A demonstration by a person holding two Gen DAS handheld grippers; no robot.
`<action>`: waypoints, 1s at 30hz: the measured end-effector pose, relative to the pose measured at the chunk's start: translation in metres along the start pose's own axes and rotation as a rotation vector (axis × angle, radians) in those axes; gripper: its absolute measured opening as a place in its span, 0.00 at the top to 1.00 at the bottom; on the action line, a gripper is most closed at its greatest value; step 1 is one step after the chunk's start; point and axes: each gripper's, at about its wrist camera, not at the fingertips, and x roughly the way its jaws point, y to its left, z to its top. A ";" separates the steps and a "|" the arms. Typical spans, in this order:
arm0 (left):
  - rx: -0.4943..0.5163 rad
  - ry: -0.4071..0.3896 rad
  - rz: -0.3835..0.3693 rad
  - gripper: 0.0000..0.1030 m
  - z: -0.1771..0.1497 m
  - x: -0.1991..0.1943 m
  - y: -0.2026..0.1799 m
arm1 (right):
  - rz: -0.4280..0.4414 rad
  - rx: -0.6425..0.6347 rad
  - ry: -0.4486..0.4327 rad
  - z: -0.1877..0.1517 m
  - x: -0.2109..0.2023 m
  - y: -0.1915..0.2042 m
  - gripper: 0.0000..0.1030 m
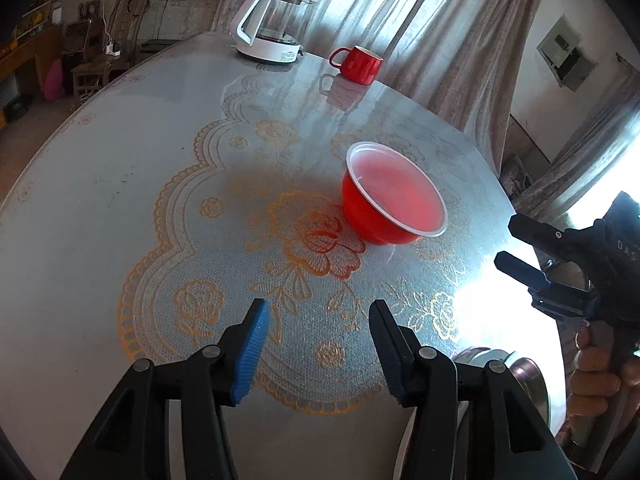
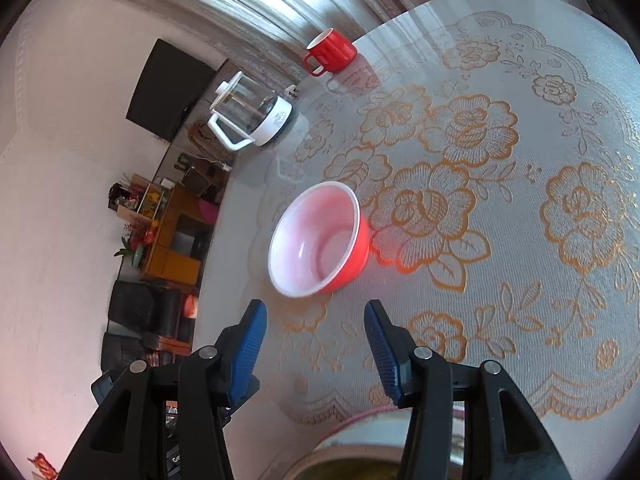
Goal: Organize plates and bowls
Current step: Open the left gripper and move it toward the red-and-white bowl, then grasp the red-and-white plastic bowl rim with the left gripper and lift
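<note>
Seen from the left wrist, the left gripper (image 1: 318, 312) hovers above the table (image 1: 100, 208) with its blue-padded fingers spread wide and nothing between them. Ahead and slightly right of it sits the red bowl (image 1: 394, 194), upright on the gold floral cloth, its pale inside showing. Farther back stand a red mug (image 1: 358, 64) and a white kettle (image 1: 266, 26) near the table's far edge, with curtains (image 1: 400, 8) behind. At the right edge the right gripper (image 1: 516, 244) is held by a hand (image 1: 596, 364), its two fingers parted and holding nothing.

From the right wrist, the right gripper (image 2: 315, 314) likewise stands wide open and empty, with the red bowl (image 2: 316, 238) just beyond its fingertips and apart from them. The red mug (image 2: 332, 54) and white kettle (image 2: 252, 114) sit well behind the bowl. A pale rim of another dish (image 2: 352, 436), only partly visible, lies below the fingers at the bottom edge.
</note>
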 end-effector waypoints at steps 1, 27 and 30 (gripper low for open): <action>-0.010 0.000 0.005 0.46 0.003 0.003 0.001 | -0.004 0.003 -0.002 0.004 0.003 0.000 0.50; -0.118 0.032 -0.076 0.64 0.085 0.066 -0.001 | -0.074 0.037 0.046 0.053 0.071 -0.010 0.50; -0.084 0.050 -0.089 0.75 0.090 0.074 -0.010 | -0.108 0.013 0.068 0.054 0.078 -0.009 0.59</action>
